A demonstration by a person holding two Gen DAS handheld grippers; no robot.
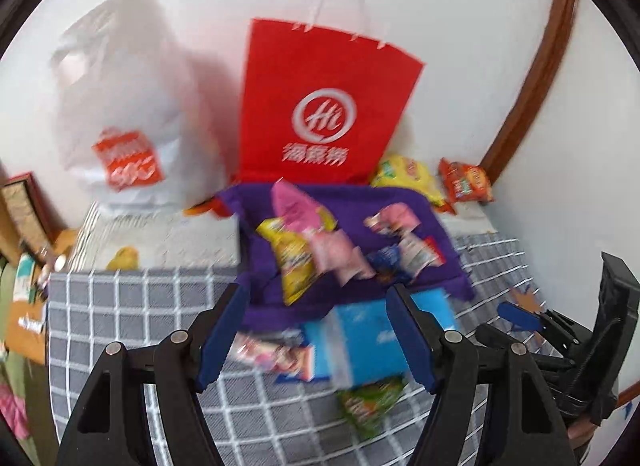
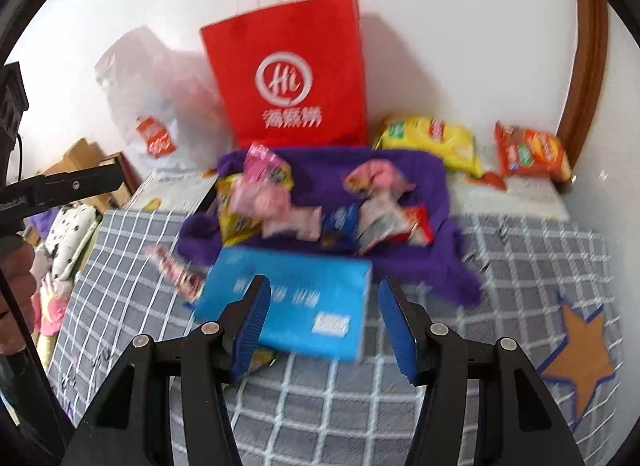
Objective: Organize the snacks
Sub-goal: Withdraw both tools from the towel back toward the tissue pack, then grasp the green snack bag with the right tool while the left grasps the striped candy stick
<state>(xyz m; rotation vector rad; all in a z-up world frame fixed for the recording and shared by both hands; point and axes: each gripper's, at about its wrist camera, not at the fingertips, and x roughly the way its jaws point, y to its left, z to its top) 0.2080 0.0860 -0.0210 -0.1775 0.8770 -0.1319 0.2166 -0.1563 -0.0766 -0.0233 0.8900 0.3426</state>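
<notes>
Fingers on the left gripper (image 1: 316, 330) stand apart with nothing pinched; blue box (image 1: 360, 340) shows in the gap but lies below on the bed, pads not on it. Right gripper (image 2: 324, 326) fingers also parted, narrower, nothing held; same blue box (image 2: 288, 298) sits just ahead of and under its left finger. Both views motion-blurred.

Blue box lies flat on the grey checked bedspread (image 2: 360, 406), its far edge touching the purple cloth (image 2: 420, 169). Pink-and-white striped packet (image 2: 176, 270) is just left of the box; green packet (image 1: 370, 402) pokes out from the box's near side in the left view.

Snack pile on the purple cloth: yellow packet (image 1: 294, 262), pink packets (image 2: 280, 209), small blue packet (image 2: 340, 221), red-and-white packet (image 2: 404, 225).

Behind the cloth, red paper bag (image 2: 292, 73) stands upright against the white wall, white handles up. White plastic bag (image 1: 120, 105) stands left of it. Right of the red bag, on the bed: big yellow chip bag (image 2: 432, 141), then orange snack bag (image 2: 532, 153), near each other. Orange star patch (image 2: 580, 362) on the bedspread at right.
</notes>
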